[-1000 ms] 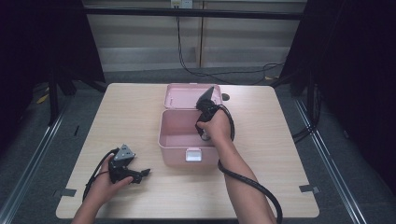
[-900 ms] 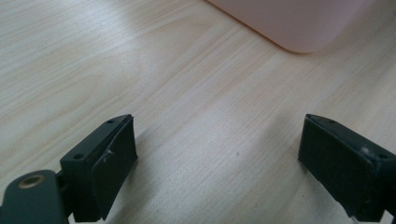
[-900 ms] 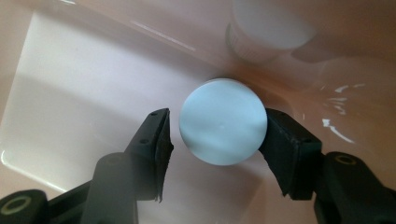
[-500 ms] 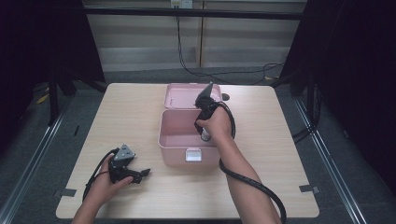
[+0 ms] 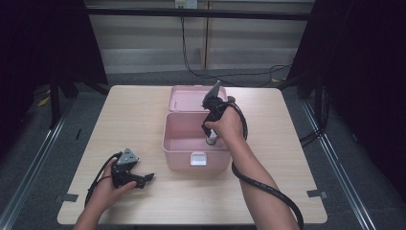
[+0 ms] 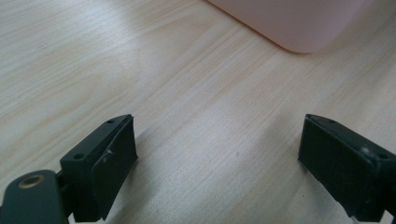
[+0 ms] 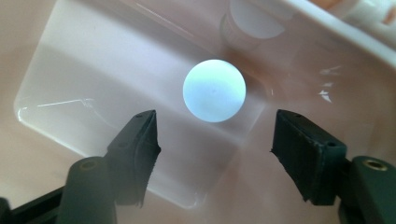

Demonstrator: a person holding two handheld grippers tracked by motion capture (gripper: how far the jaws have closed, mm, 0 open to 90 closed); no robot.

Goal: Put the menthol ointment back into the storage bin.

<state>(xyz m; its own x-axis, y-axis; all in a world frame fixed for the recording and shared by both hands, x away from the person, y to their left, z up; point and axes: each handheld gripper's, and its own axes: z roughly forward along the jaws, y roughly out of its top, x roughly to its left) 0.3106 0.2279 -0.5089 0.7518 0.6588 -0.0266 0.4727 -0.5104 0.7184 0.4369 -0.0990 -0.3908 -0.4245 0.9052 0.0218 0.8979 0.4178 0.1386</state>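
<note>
High view: pink box (image 5: 194, 143) open in middle of counter (image 5: 134, 115), lid laid back behind. Right gripper (image 5: 211, 139) pointed down into box, at its right side; left gripper (image 5: 143, 178) resting on counter near front-left, well apart from box.

Left gripper view: jaws wide, nothing between them, only bare wood; corner of box farther ahead.

Right gripper view: jaws wide over white ball (image 7: 214, 91), lying on box floor near a wall, not touched. Step in hand probably the reach for ball. Next move likely calls for lowering until ball sits between jaws, then closing gently, as round thing may roll away.
</note>
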